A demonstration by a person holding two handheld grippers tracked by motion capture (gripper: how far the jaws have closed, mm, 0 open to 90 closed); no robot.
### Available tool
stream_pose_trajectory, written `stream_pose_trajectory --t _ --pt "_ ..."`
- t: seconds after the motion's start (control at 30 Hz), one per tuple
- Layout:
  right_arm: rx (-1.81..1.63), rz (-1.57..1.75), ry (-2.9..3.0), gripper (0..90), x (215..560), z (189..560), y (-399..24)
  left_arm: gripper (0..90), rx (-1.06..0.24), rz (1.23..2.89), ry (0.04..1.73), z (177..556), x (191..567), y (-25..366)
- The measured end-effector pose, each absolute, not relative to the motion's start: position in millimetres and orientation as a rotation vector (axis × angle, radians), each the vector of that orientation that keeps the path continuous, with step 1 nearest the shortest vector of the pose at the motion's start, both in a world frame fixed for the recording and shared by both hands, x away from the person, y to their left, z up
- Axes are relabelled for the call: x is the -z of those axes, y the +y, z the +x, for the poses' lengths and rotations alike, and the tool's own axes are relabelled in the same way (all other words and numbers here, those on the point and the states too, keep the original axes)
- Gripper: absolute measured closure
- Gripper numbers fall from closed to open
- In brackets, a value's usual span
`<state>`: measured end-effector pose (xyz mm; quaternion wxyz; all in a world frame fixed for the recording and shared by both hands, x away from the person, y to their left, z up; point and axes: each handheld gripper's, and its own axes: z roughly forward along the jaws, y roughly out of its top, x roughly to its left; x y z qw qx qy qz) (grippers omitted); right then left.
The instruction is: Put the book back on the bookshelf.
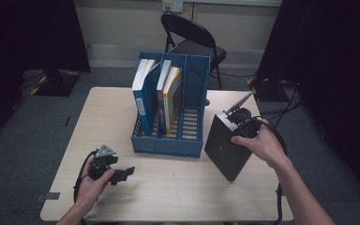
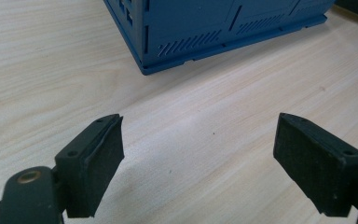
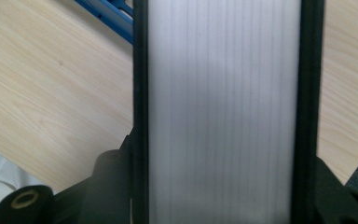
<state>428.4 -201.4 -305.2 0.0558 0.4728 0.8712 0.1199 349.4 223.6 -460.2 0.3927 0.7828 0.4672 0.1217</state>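
A thick black book (image 1: 225, 150) stands tilted on the table right of the blue file rack (image 1: 168, 143). My right gripper (image 1: 236, 123) clamps its upper end. In the right gripper view the white page edges (image 3: 223, 112) run between the two black covers, with a jaw pressed against each cover. My left gripper (image 1: 126, 172) lies low over the table's front left and points right. Its jaws (image 2: 198, 158) stand wide apart with only bare wood between them. The rack's corner (image 2: 205, 28) lies just beyond them.
The rack's left slots hold a blue book (image 1: 143, 93) and a yellow one (image 1: 172, 93); its right slot looks unfilled. A black folding chair (image 1: 192, 40) stands behind the wooden table (image 1: 168, 192). Cables trail on the floor at the right.
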Motion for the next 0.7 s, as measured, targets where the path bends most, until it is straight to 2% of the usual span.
stream_pose_trajectory --t 0.37,0.7 --pt "-0.427 1.436 2.572 53.2 277 424 -214 15.7 -0.305 1.988 1.190 351 462 223" --pt "-0.474 1.378 2.547 53.3 241 424 -208 16.2 -0.302 1.993 1.188 351 462 223"
